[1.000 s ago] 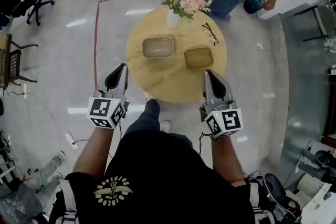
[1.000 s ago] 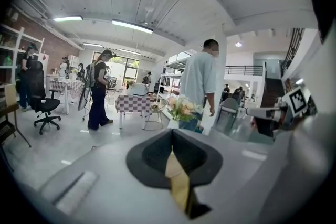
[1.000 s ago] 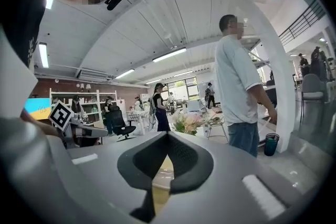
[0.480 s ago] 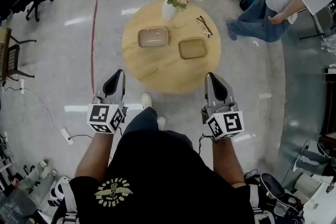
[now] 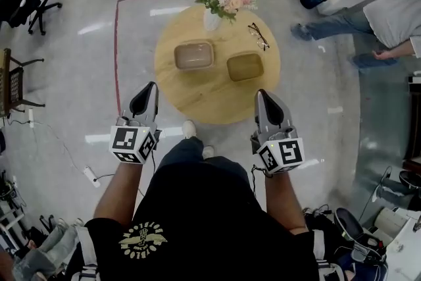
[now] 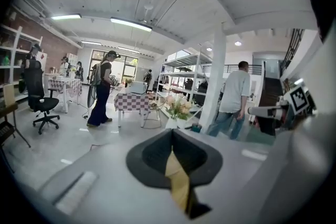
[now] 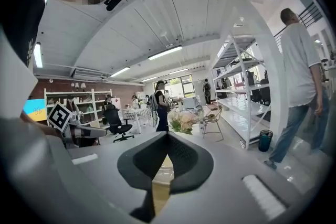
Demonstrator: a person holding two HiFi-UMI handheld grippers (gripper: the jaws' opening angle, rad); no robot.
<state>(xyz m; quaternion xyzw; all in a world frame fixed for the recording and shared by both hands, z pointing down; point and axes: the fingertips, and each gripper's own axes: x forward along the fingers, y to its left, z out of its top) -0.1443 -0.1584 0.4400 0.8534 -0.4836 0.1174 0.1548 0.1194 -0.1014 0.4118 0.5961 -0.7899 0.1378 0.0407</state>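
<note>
head view | left gripper (image 5: 152, 85), right gripper (image 5: 260, 93): jaws together | near table (image 5: 204, 94)

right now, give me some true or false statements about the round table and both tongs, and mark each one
1. The round wooden table bears a pale tan rectangular container and a darker tan rectangular container. True.
2. The white vase of pink flowers stands at the table's far edge. True.
3. The black-framed glasses lie inside a container. False: they lie on the bare table top, beyond the darker container.
4. The left tongs grip a container. False: they are shut on nothing, apart from both containers.
5. The right tongs stand wide open. False: their jaws are together.
</note>
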